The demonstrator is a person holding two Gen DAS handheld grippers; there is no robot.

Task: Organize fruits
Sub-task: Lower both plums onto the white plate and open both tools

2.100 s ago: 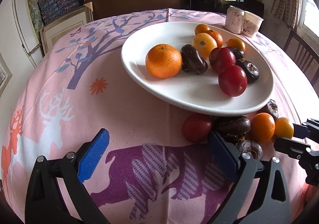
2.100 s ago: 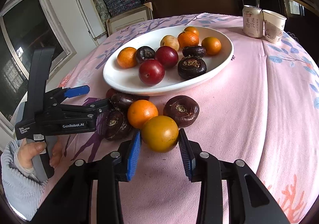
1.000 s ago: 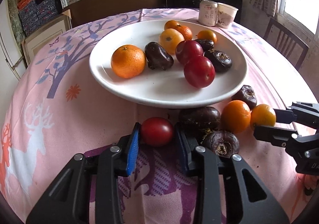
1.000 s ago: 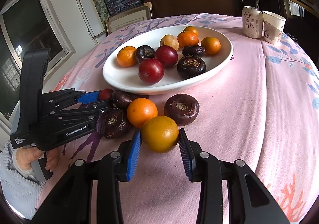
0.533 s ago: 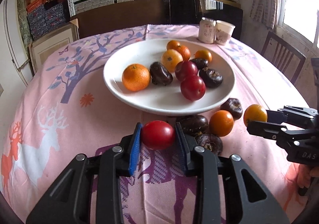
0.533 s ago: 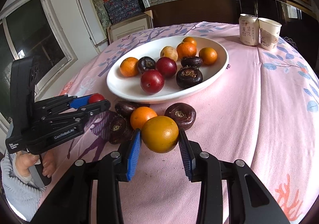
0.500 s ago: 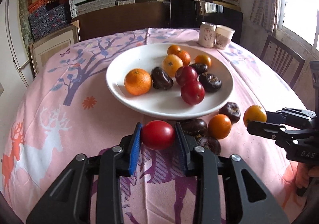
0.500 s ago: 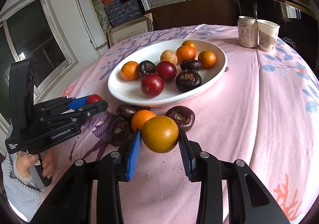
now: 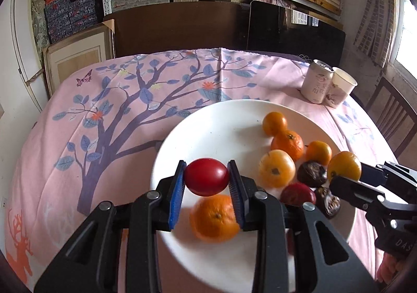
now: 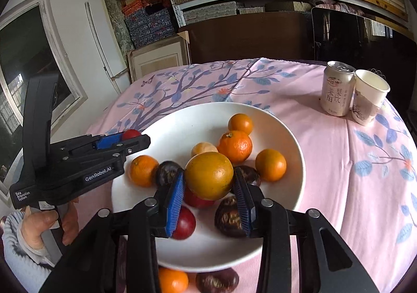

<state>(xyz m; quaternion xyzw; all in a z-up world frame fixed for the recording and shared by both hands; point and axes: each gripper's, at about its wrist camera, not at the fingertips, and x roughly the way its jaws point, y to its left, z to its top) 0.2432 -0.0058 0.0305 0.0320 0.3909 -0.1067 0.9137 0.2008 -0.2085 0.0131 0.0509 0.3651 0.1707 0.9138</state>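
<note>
My left gripper (image 9: 206, 177) is shut on a red tomato (image 9: 206, 177) and holds it above the left part of the white plate (image 9: 224, 121). An orange (image 9: 213, 217) lies on the plate just below it. My right gripper (image 10: 209, 176) is shut on a yellow-orange fruit (image 10: 209, 175), hanging over the middle of the same plate (image 10: 289, 136). The plate holds several oranges, red plums and dark brown fruits. In the right wrist view the left gripper (image 10: 131, 138) with the tomato (image 10: 131, 134) reaches in over the plate's left rim.
A drink can (image 10: 336, 89) and a paper cup (image 10: 368, 101) stand on the pink patterned tablecloth (image 9: 109, 115) at the far right. An orange (image 10: 172, 280) and a dark fruit (image 10: 217, 280) lie on the cloth before the plate. A wooden chair (image 9: 391, 115) stands at the right.
Both grippers have lifted their fruits off the cloth and carried them forward over the plate. The loose fruits on the cloth have dropped out of the left wrist view.
</note>
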